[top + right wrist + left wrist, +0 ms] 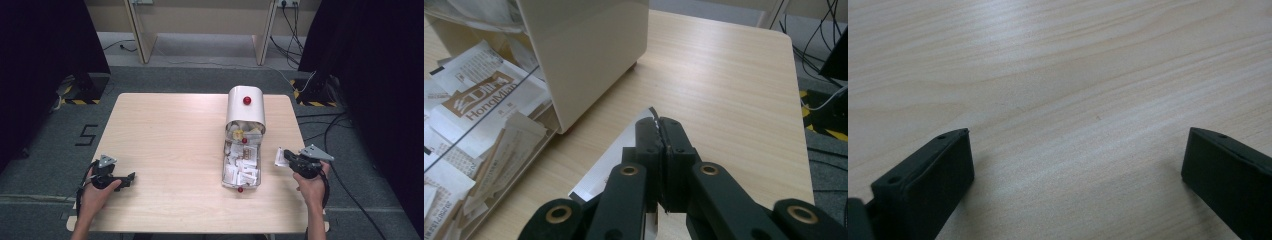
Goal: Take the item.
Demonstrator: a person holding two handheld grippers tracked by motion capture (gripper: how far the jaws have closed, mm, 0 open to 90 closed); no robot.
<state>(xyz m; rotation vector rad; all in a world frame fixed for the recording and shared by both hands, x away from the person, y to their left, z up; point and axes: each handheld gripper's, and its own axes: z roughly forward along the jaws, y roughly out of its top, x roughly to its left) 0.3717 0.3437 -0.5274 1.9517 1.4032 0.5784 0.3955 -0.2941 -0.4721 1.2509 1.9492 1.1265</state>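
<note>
A white box (245, 107) with a red knob stands on the wooden table (170, 145), and its clear drawer (241, 167) is pulled out toward me, full of paper sachets (469, 107). Just right of the drawer, my right gripper (286, 158) is shut on a thin white sachet (616, 152) whose edge sticks out past the jaw tips (660, 125). My left gripper (129, 178) rests low at the table's front left, open, with bare wood between its jaws (1073, 170).
The box side (584, 55) stands close to the left of the right gripper. Cables (320, 132) trail over the floor at the right, past the table edge. Desk legs (142, 40) stand behind the table.
</note>
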